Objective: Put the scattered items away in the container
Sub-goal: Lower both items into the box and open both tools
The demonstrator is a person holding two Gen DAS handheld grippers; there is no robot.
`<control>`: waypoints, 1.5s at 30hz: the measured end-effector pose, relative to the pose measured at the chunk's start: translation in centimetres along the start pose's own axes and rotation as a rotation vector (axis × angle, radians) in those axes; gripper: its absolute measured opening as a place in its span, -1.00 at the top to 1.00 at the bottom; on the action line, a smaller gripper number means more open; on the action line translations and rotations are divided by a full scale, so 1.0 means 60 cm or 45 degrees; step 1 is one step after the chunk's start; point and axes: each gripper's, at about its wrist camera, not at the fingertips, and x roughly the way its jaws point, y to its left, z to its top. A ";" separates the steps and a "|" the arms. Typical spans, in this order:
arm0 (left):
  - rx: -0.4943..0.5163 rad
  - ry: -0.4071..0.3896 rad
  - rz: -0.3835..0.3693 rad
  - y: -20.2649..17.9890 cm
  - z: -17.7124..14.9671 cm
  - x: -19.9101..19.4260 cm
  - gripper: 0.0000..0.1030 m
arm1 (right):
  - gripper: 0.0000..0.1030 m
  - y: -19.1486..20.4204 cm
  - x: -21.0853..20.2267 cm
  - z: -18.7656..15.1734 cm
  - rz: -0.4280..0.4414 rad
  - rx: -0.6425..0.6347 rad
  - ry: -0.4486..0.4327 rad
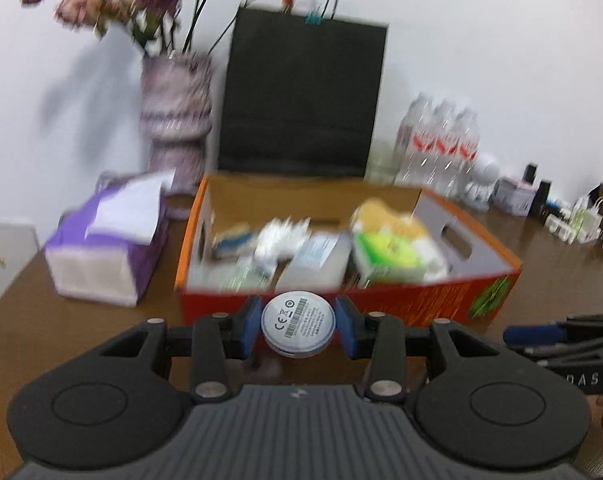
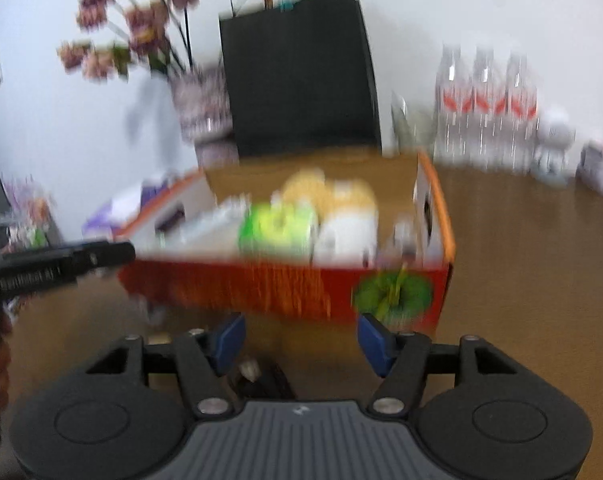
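My left gripper (image 1: 298, 323) is shut on a round white puck-shaped device (image 1: 298, 322) with a barcode label, held just in front of the near wall of the open red-orange cardboard box (image 1: 421, 300). The box holds several items, among them a green-yellow pack (image 1: 387, 254), a white crumpled item (image 1: 279, 238) and a flat pale box (image 1: 319, 256). My right gripper (image 2: 301, 340) is open and empty, close in front of the same box (image 2: 261, 288), above a small dark object (image 2: 261, 376) on the table. Both views are blurred.
A purple tissue box (image 1: 105, 240) lies left of the box. Behind stand a vase of dried flowers (image 1: 177, 120), a black paper bag (image 1: 301, 100), water bottles (image 1: 441, 140), a white figurine (image 1: 483, 180) and small gadgets with cables (image 1: 573, 216). The table (image 2: 541, 280) is brown wood.
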 end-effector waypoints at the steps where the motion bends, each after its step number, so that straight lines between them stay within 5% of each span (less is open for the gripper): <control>1: -0.011 0.020 0.007 0.005 -0.008 0.003 0.22 | -0.19 -0.001 0.007 -0.009 0.011 0.014 0.028; 11: -0.048 0.049 0.021 0.025 -0.033 -0.001 0.22 | -0.27 0.049 0.038 -0.041 0.022 -0.156 0.067; 15: -0.044 0.047 0.011 0.022 -0.034 -0.002 0.22 | 0.35 0.068 0.036 -0.047 -0.022 -0.299 0.047; 22: -0.029 0.029 -0.009 0.013 -0.032 -0.009 0.22 | 0.39 0.055 0.017 -0.041 -0.022 -0.264 0.017; 33: 0.027 -0.146 -0.023 -0.004 0.042 -0.005 0.22 | 0.39 0.033 -0.037 0.061 -0.034 -0.204 -0.250; 45: -0.054 -0.223 0.007 0.015 0.137 0.109 0.22 | 0.39 -0.041 0.110 0.181 -0.131 -0.015 -0.252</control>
